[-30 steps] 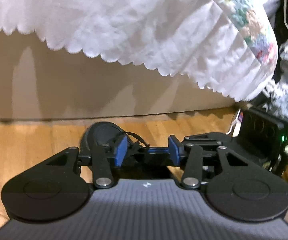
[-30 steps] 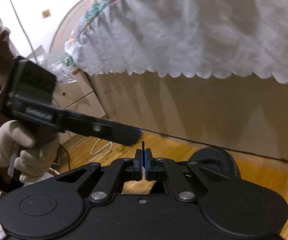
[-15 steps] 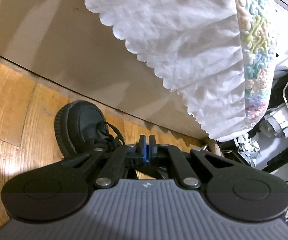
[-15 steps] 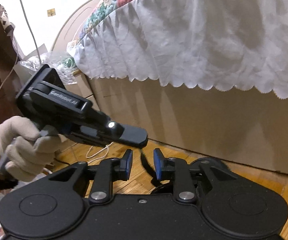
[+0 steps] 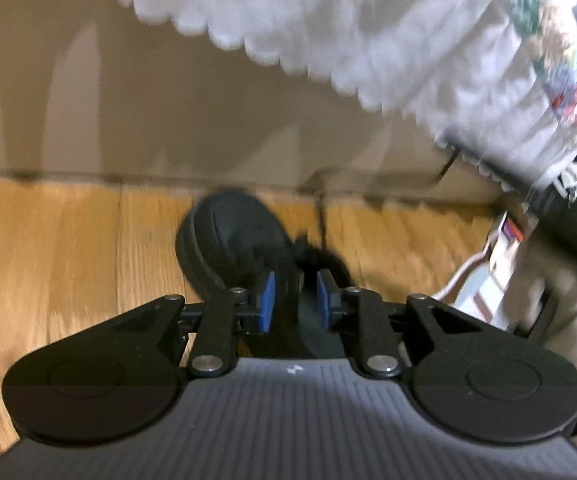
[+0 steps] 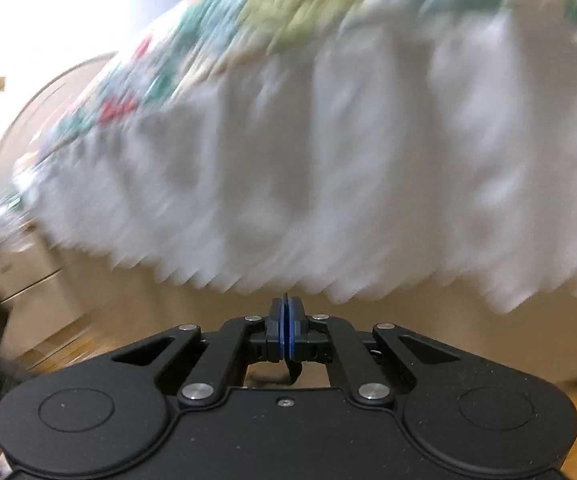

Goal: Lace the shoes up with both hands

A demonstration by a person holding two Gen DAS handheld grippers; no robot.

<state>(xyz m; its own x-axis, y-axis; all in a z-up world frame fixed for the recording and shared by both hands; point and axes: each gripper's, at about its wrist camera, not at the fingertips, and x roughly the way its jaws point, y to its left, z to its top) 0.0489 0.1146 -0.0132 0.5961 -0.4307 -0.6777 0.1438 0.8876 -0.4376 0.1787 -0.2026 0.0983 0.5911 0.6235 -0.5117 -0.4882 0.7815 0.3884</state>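
On wooden floor (image 5: 68, 248), one black shoe (image 5: 228, 236) between parted left gripper (image 5: 295, 296) jaws

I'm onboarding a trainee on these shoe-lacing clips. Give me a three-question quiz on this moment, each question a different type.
1. True or false: the left gripper has its jaws apart.
2. Multiple choice: what lies on the wooden floor just ahead of the left gripper? A) a white sneaker B) a black shoe C) a folded towel
3. Fill in: the right gripper has its jaws ____, and its view is filled mostly by the white ____ with a scalloped edge.

Key: 1 true; 2 B; 3 shut, bed skirt. A thin dark strand seems pinched between the right jaws, but blur prevents certainty.
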